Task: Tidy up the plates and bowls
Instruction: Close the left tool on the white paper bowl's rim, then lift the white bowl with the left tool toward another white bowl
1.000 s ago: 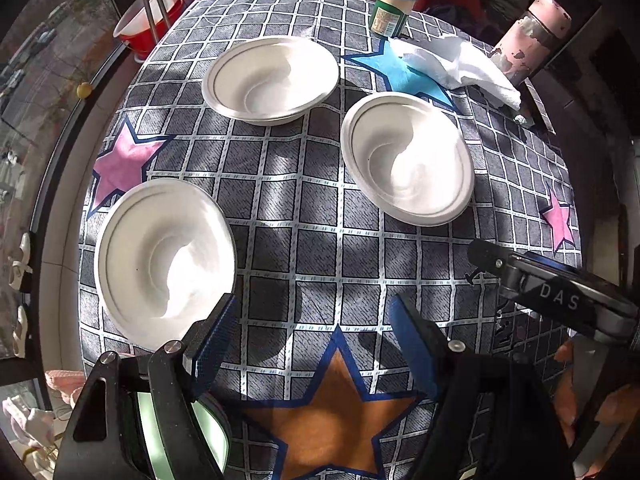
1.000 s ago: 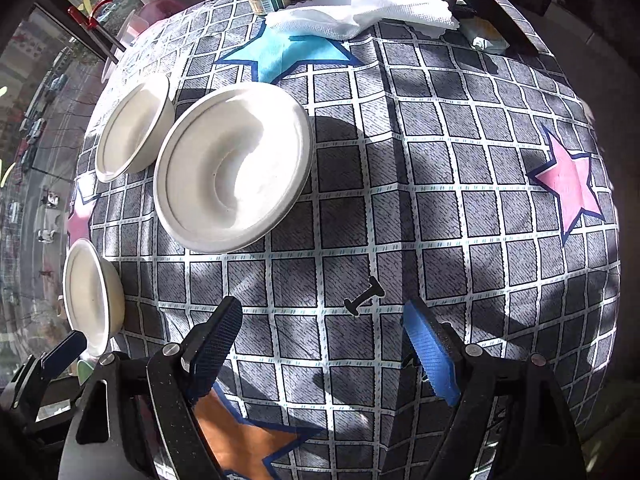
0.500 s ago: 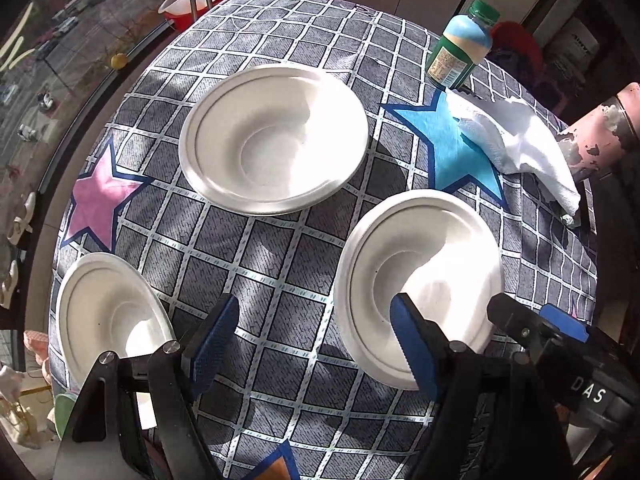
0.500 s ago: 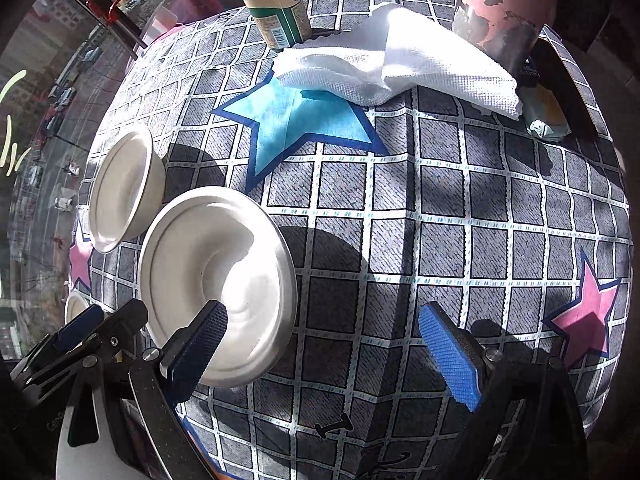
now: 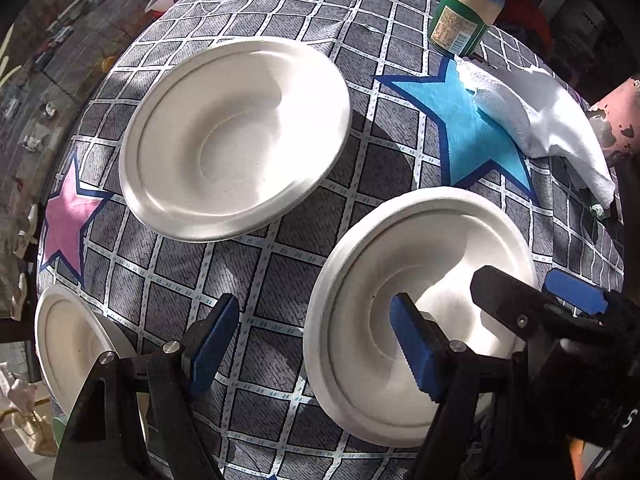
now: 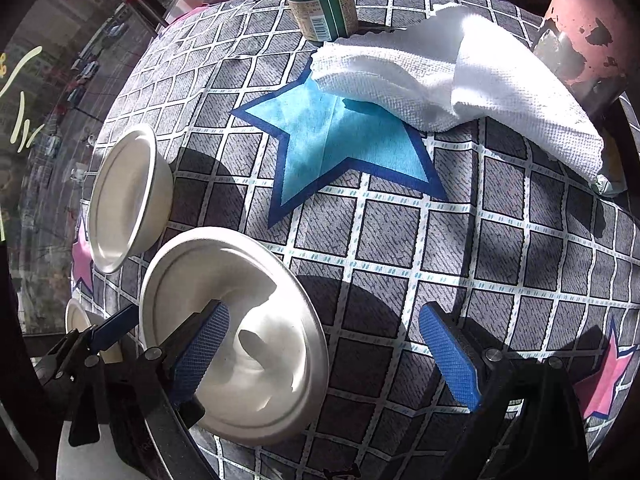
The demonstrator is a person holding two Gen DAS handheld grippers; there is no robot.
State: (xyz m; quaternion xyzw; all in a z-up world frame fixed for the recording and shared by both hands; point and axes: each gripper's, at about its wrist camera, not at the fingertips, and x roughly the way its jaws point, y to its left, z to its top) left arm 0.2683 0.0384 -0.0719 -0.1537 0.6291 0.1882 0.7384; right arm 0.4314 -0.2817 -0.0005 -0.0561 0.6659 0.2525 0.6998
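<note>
Your left gripper (image 5: pixel 316 340) and right gripper (image 6: pixel 324 344) were both spread wide, straddling opposite rims of one bowl (image 5: pixel 424 280).

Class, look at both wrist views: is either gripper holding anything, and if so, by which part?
Nothing is held. The left gripper and right gripper are both open, each straddling the rim of the near white paper bowl without clamping it.

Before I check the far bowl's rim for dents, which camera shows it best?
The left wrist view: the far bowl faces the camera, its whole rim and inside visible. The right wrist view shows it edge-on and small.
</note>
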